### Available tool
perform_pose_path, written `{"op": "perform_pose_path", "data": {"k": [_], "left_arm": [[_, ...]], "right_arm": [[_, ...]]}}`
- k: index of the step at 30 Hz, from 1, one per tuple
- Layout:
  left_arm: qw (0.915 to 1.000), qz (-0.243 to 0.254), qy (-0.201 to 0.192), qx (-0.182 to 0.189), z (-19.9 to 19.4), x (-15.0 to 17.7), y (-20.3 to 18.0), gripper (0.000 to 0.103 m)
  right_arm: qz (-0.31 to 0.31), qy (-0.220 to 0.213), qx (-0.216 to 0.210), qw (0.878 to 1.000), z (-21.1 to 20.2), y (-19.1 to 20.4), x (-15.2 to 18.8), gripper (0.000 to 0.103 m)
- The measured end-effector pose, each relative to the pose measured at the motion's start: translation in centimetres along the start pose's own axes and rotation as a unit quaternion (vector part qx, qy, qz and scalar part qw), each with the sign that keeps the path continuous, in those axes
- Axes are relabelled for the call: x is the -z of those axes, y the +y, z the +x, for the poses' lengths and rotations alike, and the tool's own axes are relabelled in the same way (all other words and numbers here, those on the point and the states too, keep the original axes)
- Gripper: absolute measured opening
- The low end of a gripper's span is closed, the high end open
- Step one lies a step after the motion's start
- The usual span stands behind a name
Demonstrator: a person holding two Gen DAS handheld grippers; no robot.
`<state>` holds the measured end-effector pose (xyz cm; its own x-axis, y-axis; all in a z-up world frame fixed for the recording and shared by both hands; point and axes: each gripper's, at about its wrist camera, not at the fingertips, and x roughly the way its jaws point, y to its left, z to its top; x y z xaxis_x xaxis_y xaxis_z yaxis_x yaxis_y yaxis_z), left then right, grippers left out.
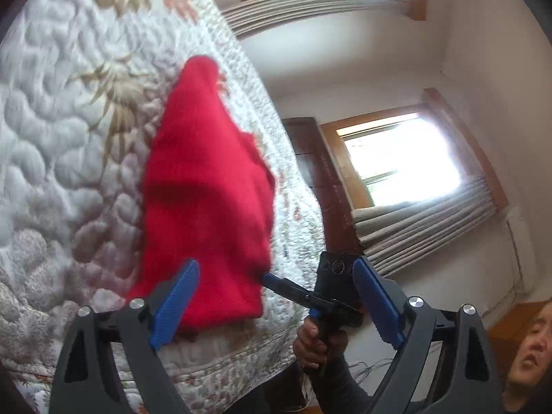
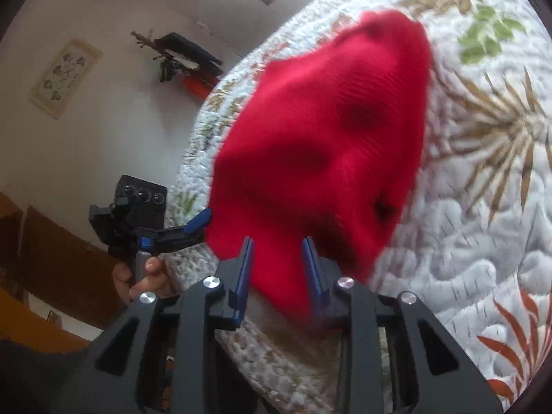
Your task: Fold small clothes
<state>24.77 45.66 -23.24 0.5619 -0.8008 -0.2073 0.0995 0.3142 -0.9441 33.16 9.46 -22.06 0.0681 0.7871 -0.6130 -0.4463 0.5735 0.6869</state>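
Nearest the left wrist camera, the left gripper (image 1: 276,296) is hanging with its jaws spread wide, the blue pads well apart and nothing between them; one pad is overlapping the near edge of the red garment (image 1: 207,200) in view, but whether it is touching the cloth cannot be told. In the right wrist view, the right gripper (image 2: 277,269) is sitting at the near hem with its jaws partly spread, the two pads straddling the red edge without pressing together on it. Just beside it, seen from the left camera, a hand (image 1: 319,341) is holding that right tool's handle, its tip reaching to the garment's corner.

The garment is lying on the quilt (image 1: 62,138) of a bed, near the bed's edge, bunched and humped, not flat; dark hollows are showing in its folds. Both views are blurred, so finer detail is lost.

The step in hand looks like the opening grasp: both tools are lining up on the near edge, and no fold looks made yet. The next move probably calls for each pair of jaws to close on a separate corner of the hem, then pull the cloth out flat before folding.

Farther off, a window (image 1: 400,162) and curtain are lying beyond the bed.
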Motion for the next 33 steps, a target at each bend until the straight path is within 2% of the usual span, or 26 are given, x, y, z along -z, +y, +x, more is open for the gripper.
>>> {"op": "perform_pose_path", "data": {"k": [1, 3, 5, 7, 8, 11, 13, 14, 15, 16, 17, 18, 19, 20, 22, 25, 26, 27, 28, 31, 33], "left_arm": [[1.0000, -0.007, 0.001, -0.003, 0.1, 0.2, 0.6, 0.090], [0.9999, -0.015, -0.006, 0.004, -0.6, 0.3, 1.0, 0.090], [0.9996, -0.022, -0.017, -0.004, -1.8, 0.5, 0.8, 0.090], [0.9992, -0.027, -0.020, -0.022, -3.1, 0.8, 0.0, 0.094], [0.9990, -0.029, -0.017, -0.031, -3.8, 1.4, -0.5, 0.095], [0.9993, -0.020, -0.017, -0.028, -5.9, 4.0, -2.7, 0.099], [0.9994, 0.001, -0.020, -0.029, -7.1, 6.6, -5.1, 0.099], [0.9984, 0.019, -0.023, -0.048, -7.6, 8.0, -6.6, 0.099], [0.9948, 0.047, -0.026, -0.087, -8.1, 9.6, -8.4, 0.099], [0.9880, 0.076, -0.030, -0.131, -8.4, 11.1, -10.3, 0.099], [0.9775, 0.108, -0.033, -0.179, -8.8, 12.6, -12.2, 0.099], [0.9626, 0.137, -0.038, -0.231, -9.0, 14.1, -14.1, 0.099], [0.9441, 0.167, -0.047, -0.280, -9.3, 15.7, -16.1, 0.099], [0.9267, 0.200, -0.060, -0.313, -9.6, 17.3, -18.1, 0.099], [0.8985, 0.261, -0.078, -0.344, -10.2, 20.4, -21.7, 0.099], [0.8599, 0.314, -0.085, -0.394, -10.5, 23.6, -25.4, 0.099], [0.8519, 0.320, -0.089, -0.405, -10.5, 24.4, -26.3, 0.099], [0.8498, 0.320, -0.090, -0.409, -10.8, 25.0, -27.1, 0.099], [0.8521, 0.319, -0.091, -0.405, -11.2, 25.6, -27.8, 0.099], [0.8617, 0.318, -0.105, -0.381, -12.2, 27.0, -29.2, 0.099], [0.8619, 0.320, -0.104, -0.380, -12.3, 27.7, -29.4, 0.099]], "right_arm": [[0.007, -0.004, 0.011, 1.000, 0.0, -0.7, 0.3, 0.015], [0.032, -0.021, 0.009, 0.999, -1.1, -1.5, 0.9, 0.012], [0.042, -0.046, 0.022, 0.998, -3.0, -1.2, 1.3, 0.025], [0.042, -0.072, 0.042, 0.996, -5.1, -0.2, 1.9, 0.042], [0.039, -0.080, 0.049, 0.995, -6.1, 0.5, 2.3, 0.045], [0.019, -0.106, 0.074, 0.991, -9.1, 3.5, 5.0, 0.070], [0.004, -0.118, 0.111, 0.987, -10.6, 6.2, 6.9, 0.089], [-0.001, -0.120, 0.133, 0.984, -11.0, 7.6, 7.7, 0.092], [-0.005, -0.119, 0.160, 0.980, -11.6, 9.1, 8.8, 0.093], [-0.010, -0.122, 0.181, 0.976, -11.8, 10.8, 9.8, 0.093], [-0.019, -0.133, 0.198, 0.971, -12.7, 12.1, 11.1, 0.094], [-0.034, -0.146, 0.216, 0.965, -13.7, 13.7, 12.4, 0.098], [-0.051, -0.158, 0.235, 0.958, -13.9, 15.5, 13.6, 0.100], [-0.065, -0.171, 0.255, 0.949, -14.6, 17.2, 14.7, 0.100], [-0.082, -0.194, 0.281, 0.936, -15.5, 20.1, 16.6, 0.100], [-0.096, -0.218, 0.313, 0.919, -16.6, 23.6, 19.0, 0.100], [-0.101, -0.227, 0.325, 0.912, -17.1, 24.4, 20.0, 0.100], [-0.106, -0.232, 0.340, 0.905, -17.3, 25.2, 20.6, 0.100], [-0.111, -0.236, 0.351, 0.899, -17.4, 26.0, 21.3, 0.100], [-0.117, -0.245, 0.360, 0.893, -17.8, 27.8, 23.2, 0.100], [-0.122, -0.247, 0.367, 0.888, -17.8, 28.7, 24.2, 0.100]]}}
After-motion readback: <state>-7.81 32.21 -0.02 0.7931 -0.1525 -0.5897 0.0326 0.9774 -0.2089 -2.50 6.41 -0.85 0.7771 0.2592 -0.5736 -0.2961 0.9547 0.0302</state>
